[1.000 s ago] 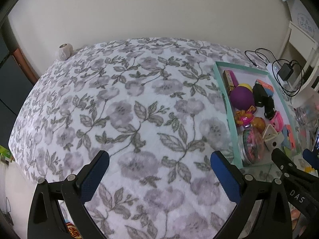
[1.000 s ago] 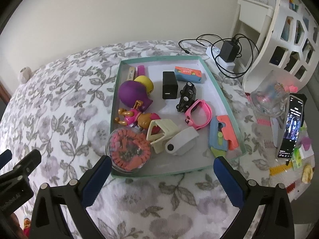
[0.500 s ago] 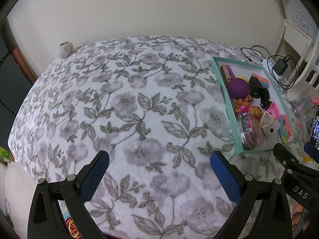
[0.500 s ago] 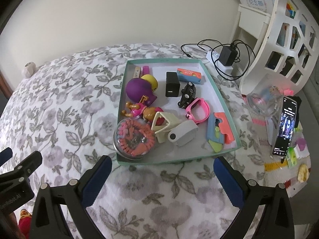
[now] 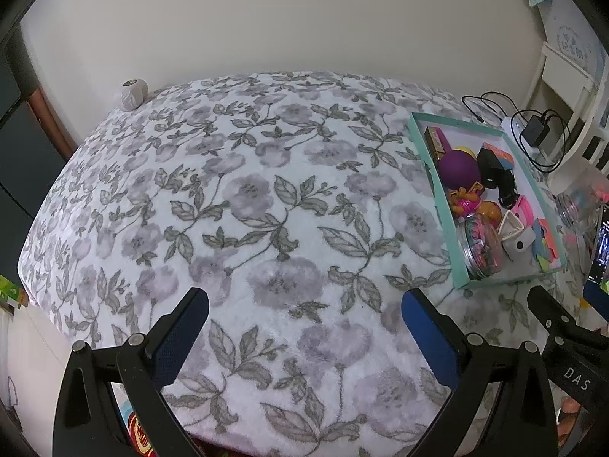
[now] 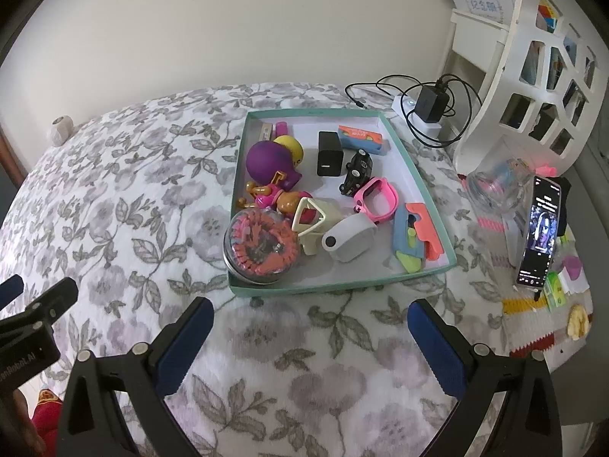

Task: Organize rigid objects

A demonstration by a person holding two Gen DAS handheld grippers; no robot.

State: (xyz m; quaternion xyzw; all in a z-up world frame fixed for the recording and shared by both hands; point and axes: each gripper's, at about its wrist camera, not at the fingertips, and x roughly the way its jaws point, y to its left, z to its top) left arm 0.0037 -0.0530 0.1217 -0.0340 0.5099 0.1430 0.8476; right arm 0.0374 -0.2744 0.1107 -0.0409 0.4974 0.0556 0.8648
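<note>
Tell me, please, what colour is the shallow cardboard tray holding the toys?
The shallow cardboard tray has mint-green walls and a white floor, seen best in the right wrist view.

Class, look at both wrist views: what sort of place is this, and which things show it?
Probably a child's bedroom at home: a bed-like surface under a grey floral fleece blanket, a shallow teal cardboard tray of small toys, and a white cut-out shelf unit beside it.

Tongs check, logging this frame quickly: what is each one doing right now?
Left tongs: open, holding nothing, above the floral blanket.
Right tongs: open, holding nothing, short of the teal tray.
</note>
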